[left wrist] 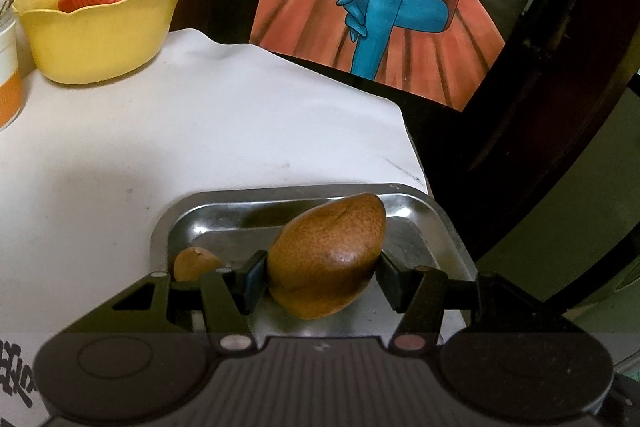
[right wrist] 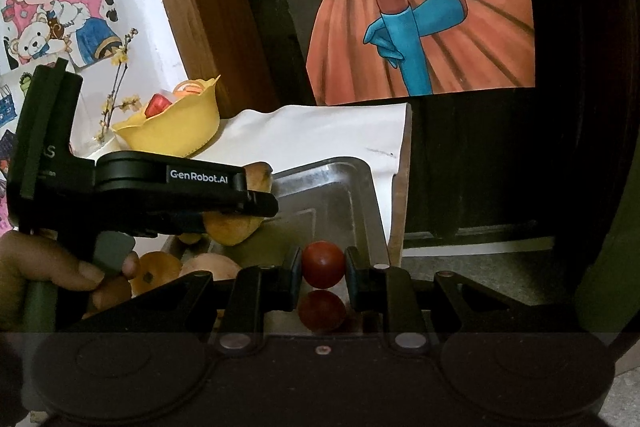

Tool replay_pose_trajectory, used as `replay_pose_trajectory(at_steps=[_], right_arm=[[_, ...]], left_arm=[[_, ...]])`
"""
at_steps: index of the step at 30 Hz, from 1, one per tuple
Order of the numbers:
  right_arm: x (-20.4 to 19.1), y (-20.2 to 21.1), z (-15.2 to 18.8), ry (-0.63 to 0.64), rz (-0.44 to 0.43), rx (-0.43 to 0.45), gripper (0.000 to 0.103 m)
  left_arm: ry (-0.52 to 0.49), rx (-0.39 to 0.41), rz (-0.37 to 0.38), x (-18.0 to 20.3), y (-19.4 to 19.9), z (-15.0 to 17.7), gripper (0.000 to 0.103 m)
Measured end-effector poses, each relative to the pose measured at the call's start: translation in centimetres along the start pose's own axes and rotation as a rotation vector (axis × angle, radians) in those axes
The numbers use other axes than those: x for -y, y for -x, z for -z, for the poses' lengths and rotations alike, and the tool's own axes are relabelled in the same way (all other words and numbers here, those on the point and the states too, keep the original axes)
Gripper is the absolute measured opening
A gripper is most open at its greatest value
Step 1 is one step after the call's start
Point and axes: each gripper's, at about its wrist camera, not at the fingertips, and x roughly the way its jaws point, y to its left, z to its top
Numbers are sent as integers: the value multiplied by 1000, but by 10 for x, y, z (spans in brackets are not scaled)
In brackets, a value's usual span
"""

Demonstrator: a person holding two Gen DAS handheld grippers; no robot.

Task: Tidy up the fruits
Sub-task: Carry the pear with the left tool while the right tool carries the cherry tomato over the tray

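My left gripper (left wrist: 322, 277) is shut on a large speckled brown fruit (left wrist: 326, 259) and holds it just above a steel tray (left wrist: 420, 211). A smaller brown fruit (left wrist: 196, 261) lies at the tray's left. In the right wrist view, my right gripper (right wrist: 324, 269) is shut on a small round red fruit (right wrist: 323, 263) over the same tray (right wrist: 340, 195). A dark red shape (right wrist: 322, 311) shows right beneath it, likely its reflection. The left gripper (right wrist: 256, 205) comes in from the left with the brown fruit (right wrist: 234, 229), and a hand (right wrist: 60, 271) holds it.
A yellow scalloped bowl (left wrist: 100, 27) with a red packet stands at the back left on the white cloth (left wrist: 200, 131). Several orange-brown fruits (right wrist: 156, 267) lie left of the tray. The table edge (right wrist: 404, 187) and a dark cabinet with a drawing are to the right.
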Motion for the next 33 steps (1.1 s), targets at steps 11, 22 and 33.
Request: replay_pose_trajectory(at_steps=[11, 22, 33], right_arm=[[-2, -1, 2, 3, 11, -5, 25], [-1, -2, 3, 0, 14, -6, 26], [0, -2, 4, -4, 17, -4, 29]], left_arm=[[2, 1, 1, 0, 0, 1, 62], [4, 1, 0, 0, 0, 0, 63], [-2, -1, -7, 1, -1, -1, 63]])
